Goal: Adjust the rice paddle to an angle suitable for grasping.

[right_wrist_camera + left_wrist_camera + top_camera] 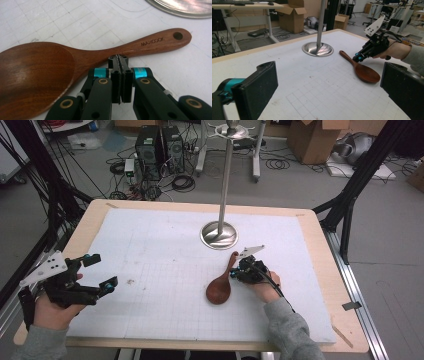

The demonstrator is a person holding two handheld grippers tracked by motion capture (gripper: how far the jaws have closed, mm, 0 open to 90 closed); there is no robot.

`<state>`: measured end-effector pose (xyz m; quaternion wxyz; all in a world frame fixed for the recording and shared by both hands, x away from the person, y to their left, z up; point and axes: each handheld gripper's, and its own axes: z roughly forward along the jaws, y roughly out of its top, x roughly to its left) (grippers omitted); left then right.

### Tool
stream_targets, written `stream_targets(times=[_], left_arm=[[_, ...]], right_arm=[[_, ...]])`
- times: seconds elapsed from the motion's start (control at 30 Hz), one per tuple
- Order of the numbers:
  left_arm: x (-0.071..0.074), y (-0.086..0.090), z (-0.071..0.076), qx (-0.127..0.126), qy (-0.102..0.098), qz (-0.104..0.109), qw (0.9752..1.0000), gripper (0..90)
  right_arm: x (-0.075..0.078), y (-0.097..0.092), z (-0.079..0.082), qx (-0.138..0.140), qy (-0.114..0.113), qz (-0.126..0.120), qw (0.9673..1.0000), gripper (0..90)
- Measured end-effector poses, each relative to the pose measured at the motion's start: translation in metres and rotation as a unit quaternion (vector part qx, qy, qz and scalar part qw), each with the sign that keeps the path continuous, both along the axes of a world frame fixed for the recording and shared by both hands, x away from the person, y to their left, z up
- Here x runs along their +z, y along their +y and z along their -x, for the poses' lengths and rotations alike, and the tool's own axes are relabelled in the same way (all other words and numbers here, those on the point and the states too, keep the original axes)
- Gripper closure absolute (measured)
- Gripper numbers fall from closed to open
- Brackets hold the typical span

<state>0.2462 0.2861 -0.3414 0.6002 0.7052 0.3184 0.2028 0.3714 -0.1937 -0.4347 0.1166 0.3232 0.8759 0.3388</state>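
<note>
Light was even and soft from overhead across the white table (150,270), bright without harshness, and shadows stayed faint, just a thin smudge under the wooden spoon (220,287). The steel stand base (219,235) caught a pale glare near the table's far edge. The high view was soft and a little grainy, its corners darker. In the left gripper view the near jaws were blurred and the background room washed bright. The right gripper view was crisp on the spoon's grain, with the steel rim at its top edge blurred.
</note>
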Motion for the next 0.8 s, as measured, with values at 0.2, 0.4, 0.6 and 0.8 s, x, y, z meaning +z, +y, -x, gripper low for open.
stream_targets(times=[0.2, 0.4, 0.6, 0.8], left_arm=[[0.000, 0.001, 0.001, 0.002, 0.001, 0.000, 1.0000, 1.8], [0.000, 0.002, 0.002, 0.004, 0.000, 0.000, 1.0000, 1.8], [0.001, 0.004, 0.003, 0.005, -0.002, 0.002, 1.0000, 1.8], [0.000, 0.003, 0.003, 0.006, -0.001, 0.001, 1.0000, 1.8]], right_arm=[[0.000, 0.006, -0.002, 0.004, 0.001, -0.002, 1.0000, 89.5], [0.000, 0.014, -0.003, 0.015, 0.002, -0.002, 0.9999, 89.5], [0.000, 0.019, -0.003, 0.021, 0.000, -0.004, 0.9998, 89.5], [0.000, 0.023, -0.004, 0.028, 0.000, -0.003, 0.9996, 89.5]])
